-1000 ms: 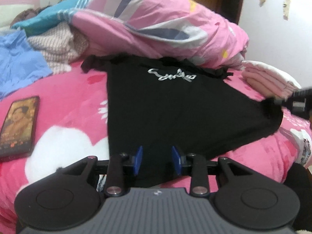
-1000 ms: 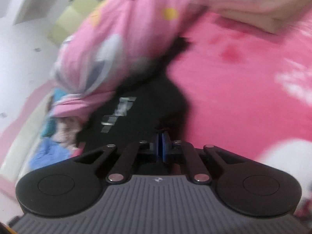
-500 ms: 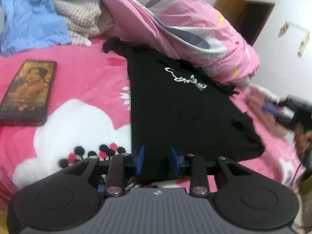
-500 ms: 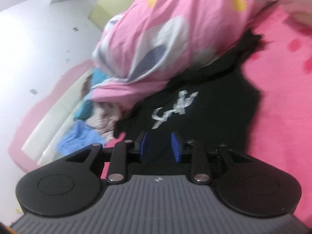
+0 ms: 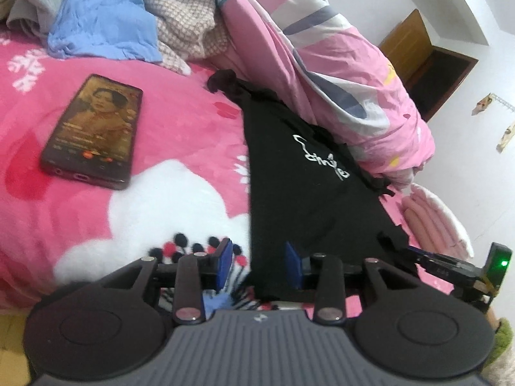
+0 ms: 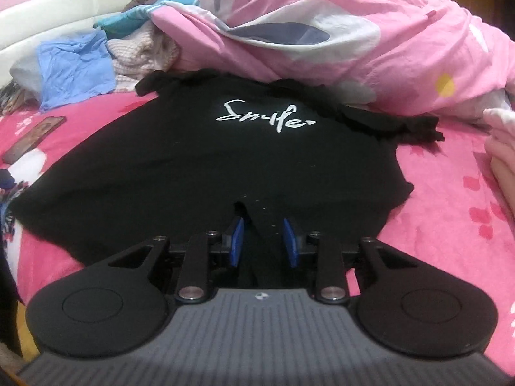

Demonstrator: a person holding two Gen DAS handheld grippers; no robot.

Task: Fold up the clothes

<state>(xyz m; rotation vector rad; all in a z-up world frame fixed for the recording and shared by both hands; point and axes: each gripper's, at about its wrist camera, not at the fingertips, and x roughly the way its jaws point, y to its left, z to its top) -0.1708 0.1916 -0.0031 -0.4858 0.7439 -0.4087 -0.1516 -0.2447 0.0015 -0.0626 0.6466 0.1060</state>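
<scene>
Black shirt [image 6: 206,167] spread flat on pink blanket [image 5: 64,212], white script facing up, far edge tucked against pink duvet [image 6: 354,32]. Left gripper [image 5: 258,265] at shirt's near left corner, blue pads apart, having just opened a little further; hem edge lying between them, not pinched. Right gripper [image 6: 261,239] over near hem, jaws parted to a narrow gap after opening from shut; cloth below and between, not squeezed. Phone [image 5: 91,130] face up on blanket, left of shirt. Blue cloth [image 5: 103,16] and knit [image 5: 190,29] heaped far left. Folded pink stack [image 5: 437,225] right of shirt.
</scene>
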